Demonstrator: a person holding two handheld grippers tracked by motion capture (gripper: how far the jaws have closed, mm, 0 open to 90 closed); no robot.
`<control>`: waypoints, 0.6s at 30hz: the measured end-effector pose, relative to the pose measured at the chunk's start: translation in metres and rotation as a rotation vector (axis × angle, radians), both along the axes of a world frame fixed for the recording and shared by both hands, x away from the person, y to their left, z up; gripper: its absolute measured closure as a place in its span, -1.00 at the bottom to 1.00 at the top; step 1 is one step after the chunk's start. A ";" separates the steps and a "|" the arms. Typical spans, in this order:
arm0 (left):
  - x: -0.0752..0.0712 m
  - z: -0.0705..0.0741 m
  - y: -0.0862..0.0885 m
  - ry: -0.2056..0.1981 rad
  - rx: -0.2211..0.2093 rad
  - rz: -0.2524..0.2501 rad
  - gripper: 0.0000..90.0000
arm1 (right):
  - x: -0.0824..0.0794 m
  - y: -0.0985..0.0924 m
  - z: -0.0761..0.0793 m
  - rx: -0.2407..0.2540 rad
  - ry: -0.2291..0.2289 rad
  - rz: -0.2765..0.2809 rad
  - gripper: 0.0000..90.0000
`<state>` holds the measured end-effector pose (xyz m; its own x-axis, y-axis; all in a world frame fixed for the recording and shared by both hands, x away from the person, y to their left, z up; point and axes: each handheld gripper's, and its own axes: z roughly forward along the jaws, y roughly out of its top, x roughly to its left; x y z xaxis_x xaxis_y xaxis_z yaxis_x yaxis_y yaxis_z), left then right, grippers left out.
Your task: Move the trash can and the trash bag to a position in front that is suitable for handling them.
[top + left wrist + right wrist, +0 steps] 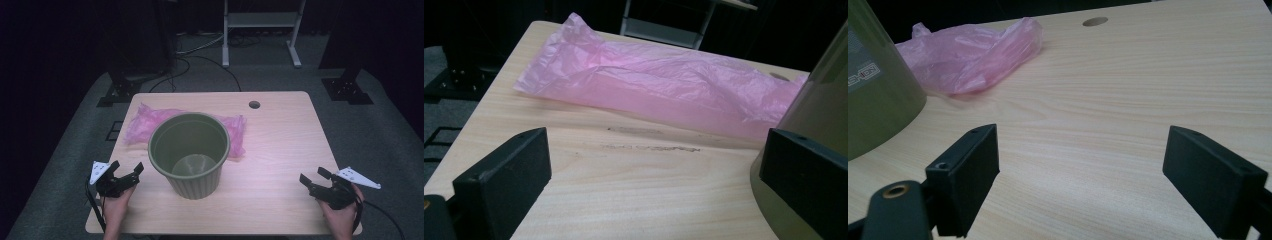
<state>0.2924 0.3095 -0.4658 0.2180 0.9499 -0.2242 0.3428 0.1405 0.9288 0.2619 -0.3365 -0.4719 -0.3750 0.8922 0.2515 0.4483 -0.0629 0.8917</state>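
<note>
Down at the near edge of the table (280,150), the person's two hands are holding the grippers low over the wood. The left gripper (127,171) is sitting at the near left corner with its jaws spread wide and nothing between them. The right gripper (312,179) is resting near the right edge, jaws likewise parted and empty. Between them, nearer the left one, an olive-green ribbed bin (190,152) is standing upright and open. Behind it, a crumpled pink plastic bag (142,124) is lying flat, touching the bin's far side. A small round hole (254,104) is showing in the tabletop toward the far edge.
</note>
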 end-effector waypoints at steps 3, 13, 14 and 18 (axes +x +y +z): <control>0.008 0.001 -0.007 0.007 0.001 -0.009 -1.00 | 0.002 0.001 0.000 -0.009 0.004 0.002 -0.69; 0.017 0.000 -0.013 0.029 0.017 -0.027 -1.00 | 0.002 0.004 0.001 -0.007 0.005 0.008 -0.69; 0.019 0.000 -0.013 0.033 0.014 -0.035 -1.00 | 0.001 0.004 0.001 -0.008 0.005 0.007 -0.69; 0.028 0.003 -0.018 0.025 0.015 -0.055 -1.00 | 0.001 0.004 0.003 -0.012 0.000 0.005 -0.69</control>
